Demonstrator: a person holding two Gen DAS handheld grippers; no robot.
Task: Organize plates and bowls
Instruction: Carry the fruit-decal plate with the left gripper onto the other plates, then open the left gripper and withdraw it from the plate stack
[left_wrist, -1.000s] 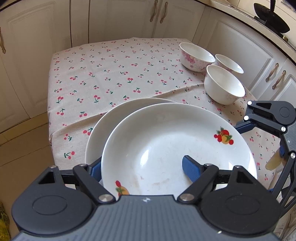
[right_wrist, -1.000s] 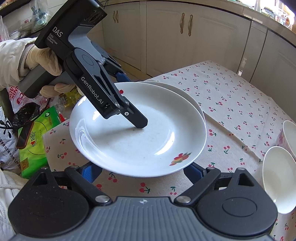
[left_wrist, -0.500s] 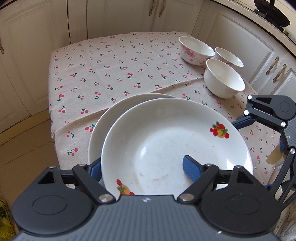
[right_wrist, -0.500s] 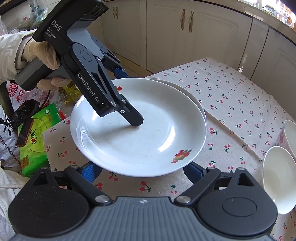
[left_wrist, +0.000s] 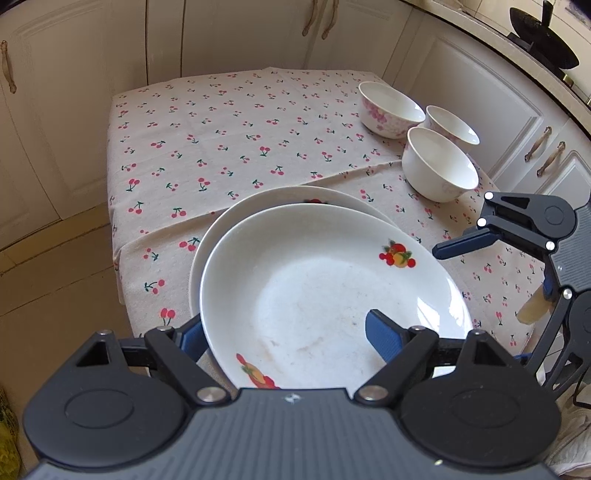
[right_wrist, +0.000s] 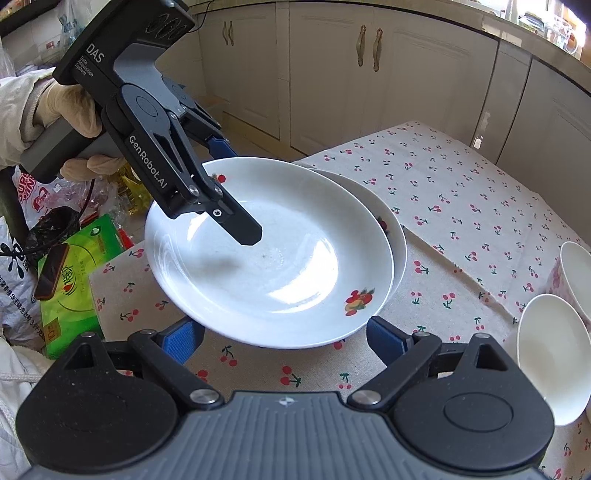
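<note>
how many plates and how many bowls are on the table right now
plates: 2, the upper plate in the left gripper and the lower plate
bowls: 3, pink-flowered bowl, back bowl, front bowl
total: 5

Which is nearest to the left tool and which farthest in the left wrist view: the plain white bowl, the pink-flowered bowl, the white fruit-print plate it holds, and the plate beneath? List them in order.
1. White fruit-print plate, clamped in the left tool.
2. Plate beneath, just behind, on the table.
3. Plain white bowl, ahead right.
4. Pink-flowered bowl, far right.
</note>
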